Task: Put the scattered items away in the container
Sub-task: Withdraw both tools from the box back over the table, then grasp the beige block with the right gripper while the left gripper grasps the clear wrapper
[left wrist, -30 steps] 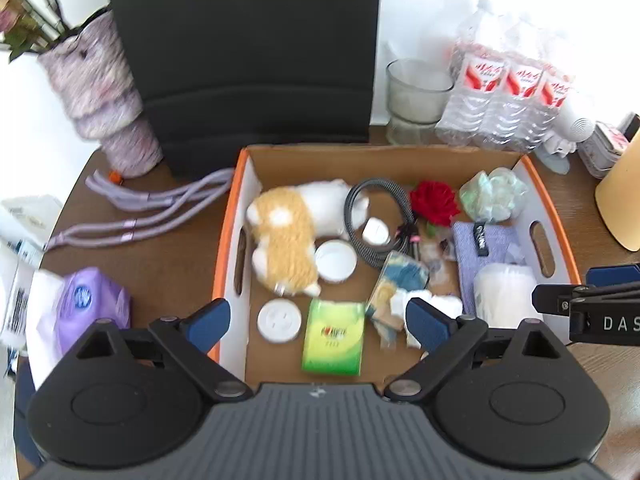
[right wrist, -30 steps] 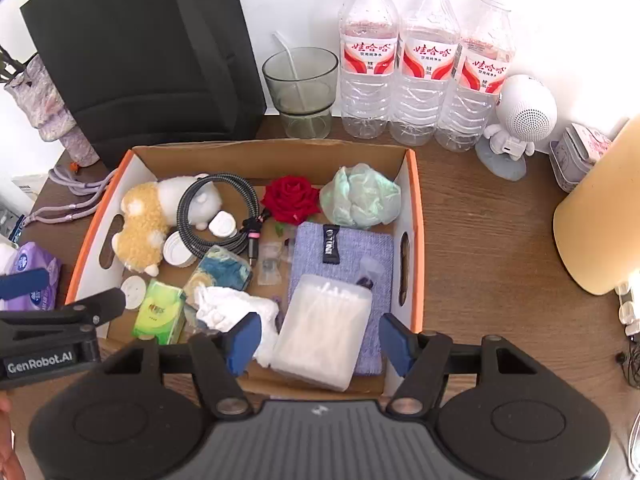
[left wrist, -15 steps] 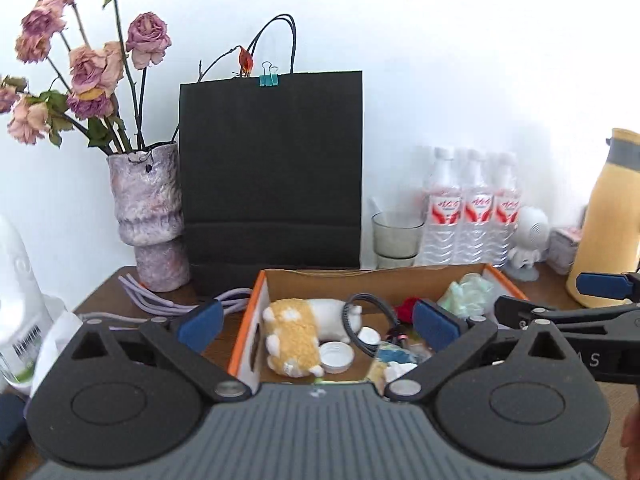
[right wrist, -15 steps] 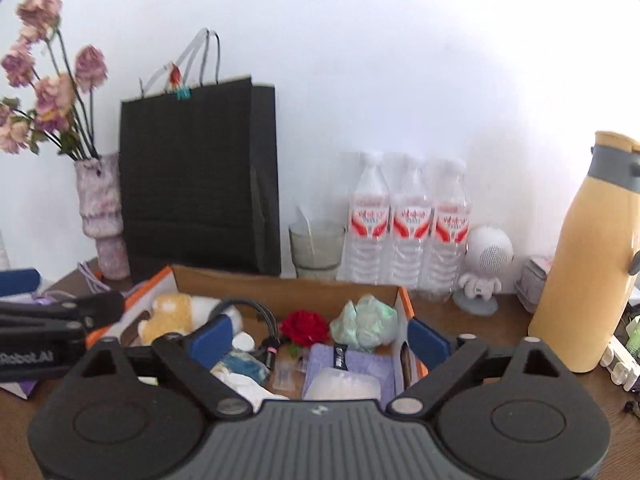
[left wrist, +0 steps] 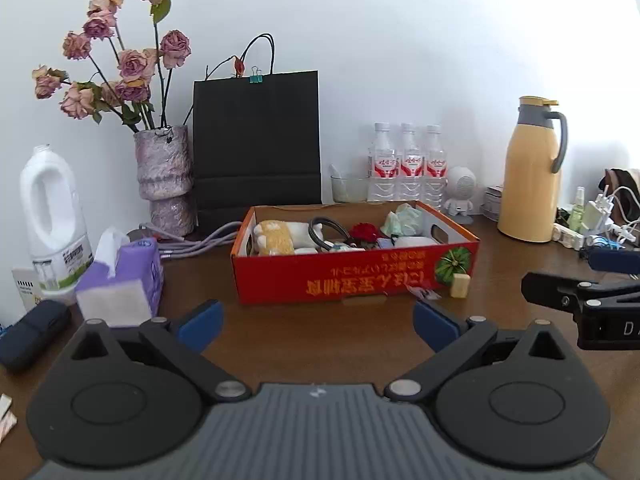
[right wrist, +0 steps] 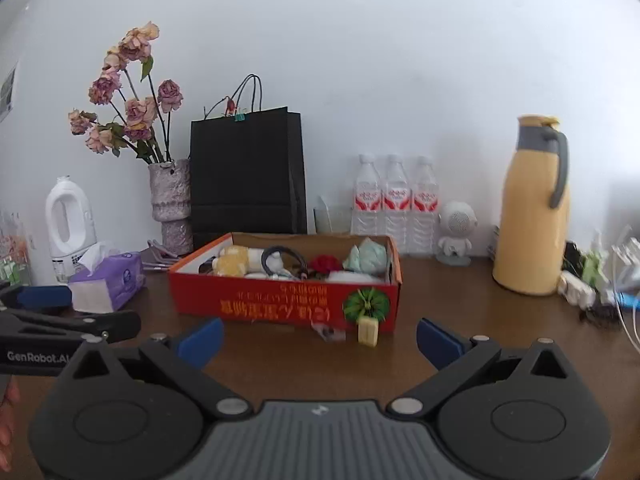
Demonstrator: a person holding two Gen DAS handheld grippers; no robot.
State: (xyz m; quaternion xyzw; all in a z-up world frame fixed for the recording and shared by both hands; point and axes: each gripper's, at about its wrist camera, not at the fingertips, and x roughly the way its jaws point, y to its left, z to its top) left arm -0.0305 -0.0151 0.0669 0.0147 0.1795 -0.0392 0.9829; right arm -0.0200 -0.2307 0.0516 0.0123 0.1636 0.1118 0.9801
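Note:
A red cardboard box (left wrist: 352, 276) (right wrist: 280, 304) stands mid-table. It holds a plush toy (left wrist: 280, 236), a coiled cable (left wrist: 324, 228), a red rose (left wrist: 364, 232) and a crumpled green wad (left wrist: 404, 216). Against its front wall on the table lie a small yellow block (left wrist: 459, 285) (right wrist: 368, 331) and a small wrapper (left wrist: 420, 292) (right wrist: 330, 332). My left gripper (left wrist: 318, 322) is open and empty, well short of the box. My right gripper (right wrist: 320, 340) is beside it, its jaws opening with nothing between them.
A purple tissue pack (left wrist: 120, 280), a white jug (left wrist: 52, 216) and a dark case (left wrist: 32, 336) sit left. A vase (left wrist: 164, 184), a black bag (left wrist: 256, 148) and water bottles (left wrist: 408, 168) line the wall. A yellow thermos (left wrist: 532, 172) and chargers (left wrist: 600, 220) stand right.
Both grippers have drawn back from above the box and tipped up towards level, so the box now shows from its front. The right jaws have spread wider.

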